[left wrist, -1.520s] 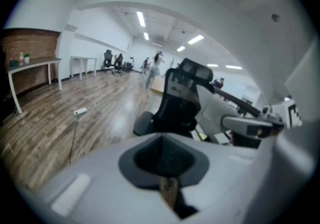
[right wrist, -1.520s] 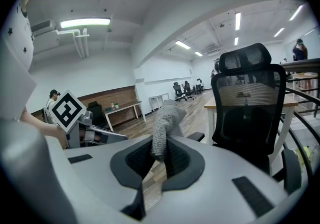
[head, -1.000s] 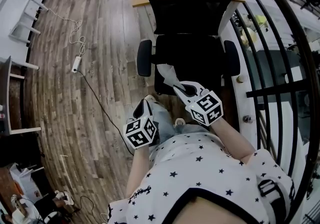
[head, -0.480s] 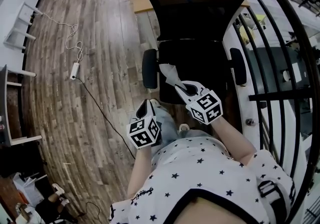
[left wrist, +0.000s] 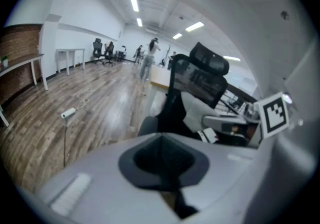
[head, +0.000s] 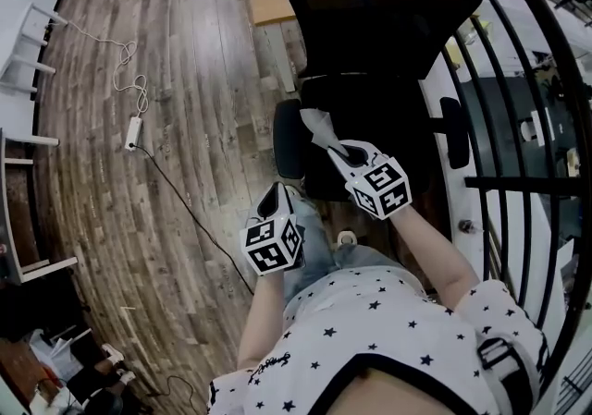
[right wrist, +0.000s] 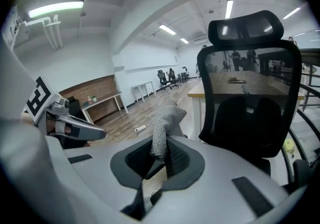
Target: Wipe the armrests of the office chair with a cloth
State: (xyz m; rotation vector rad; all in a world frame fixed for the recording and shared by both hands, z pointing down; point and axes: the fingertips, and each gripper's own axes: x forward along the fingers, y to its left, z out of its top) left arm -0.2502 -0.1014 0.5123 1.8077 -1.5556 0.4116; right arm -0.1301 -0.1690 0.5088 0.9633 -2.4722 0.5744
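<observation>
A person in a star-print shirt (head: pixel 370 330) stands in front of a black office chair (head: pixel 375 16), which faces them on a wooden floor (head: pixel 176 80). In the head view the chair has one armrest (head: pixel 287 138) on the view's left and the other armrest (head: pixel 453 131) on the right, close to a black metal railing (head: pixel 518 80).

The right gripper (head: pixel 335 150) is held over the front of the seat, near the left-hand armrest. Its jaws are clamped on a grey cloth (head: pixel 316 127), which sticks out beyond the jaw tips towards that armrest. The cloth lies just beside the armrest's inner edge; whether it touches the pad cannot be made out. In the right gripper view, the cloth (right wrist: pixel 165 120) rises as a knitted bunch from between the closed jaws of the right gripper (right wrist: pixel 157 155), with the chair's mesh back (right wrist: pixel 250 68) and headrest upright on the right.

The left gripper (head: pixel 271 203) hangs lower and closer to the person's body, over the floor just beside the seat's front corner, clear of the chair. In its own view, the left gripper (left wrist: pixel 162 155) has its jaws pressed together with nothing between them, and the chair (left wrist: pixel 200 76) stands ahead of it.

A power strip (head: pixel 134 134) with a trailing cable lies on the floor, well apart from the chair.
</observation>
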